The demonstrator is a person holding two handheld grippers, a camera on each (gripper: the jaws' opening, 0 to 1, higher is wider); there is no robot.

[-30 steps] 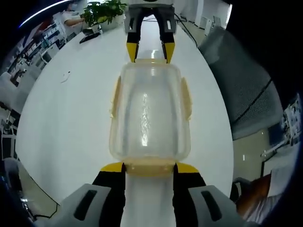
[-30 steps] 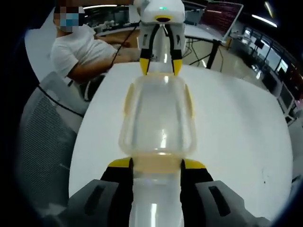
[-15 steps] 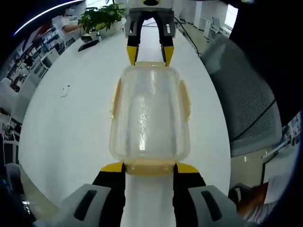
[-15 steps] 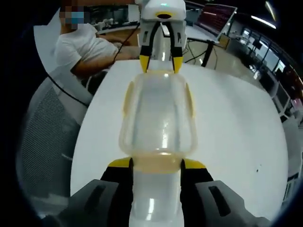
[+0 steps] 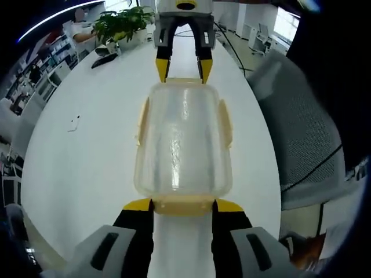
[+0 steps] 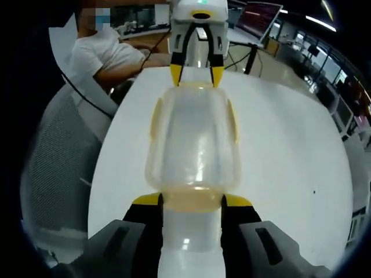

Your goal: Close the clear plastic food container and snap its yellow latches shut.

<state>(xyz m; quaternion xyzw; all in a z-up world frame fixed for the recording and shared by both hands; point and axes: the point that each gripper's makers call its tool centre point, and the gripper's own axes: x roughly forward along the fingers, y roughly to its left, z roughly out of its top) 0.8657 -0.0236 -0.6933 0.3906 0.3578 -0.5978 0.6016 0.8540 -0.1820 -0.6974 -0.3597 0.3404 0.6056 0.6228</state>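
left gripper view: the container (image 5: 183, 139) sits lid-on on the white table (image 5: 81, 162), lengthwise between the two grippers. The left gripper (image 5: 183, 205) has its jaws spread about as wide as the near end latch (image 5: 183, 204), one yellow tip at each corner of it. It looks more like pressing or bracing than a real pinch, so whether it's actually clamped is anyone's guess.

far end, same view: the right gripper (image 5: 181, 68) comes in from the top, tips parted around the far end latch (image 5: 184, 80). The side latches (image 5: 141, 120) look a bit flared out, though it's hard to be sure through the fisheye.

right gripper view: same deal mirrored. The right gripper (image 6: 191, 202) straddles its own end latch (image 6: 191, 201), the container (image 6: 194, 142) runs away from it, and the left gripper (image 6: 196, 74) is at the other end. A seated person (image 6: 107, 55) is at the table's far side, with a mesh chair (image 6: 52, 168) beside it.

risk: probably the box skating on the smooth table if one end pushes harder than the other.

risk 2: tips slipping off the latch corners, so it never clicks.

risk 3: the long side latches getting forgotten.
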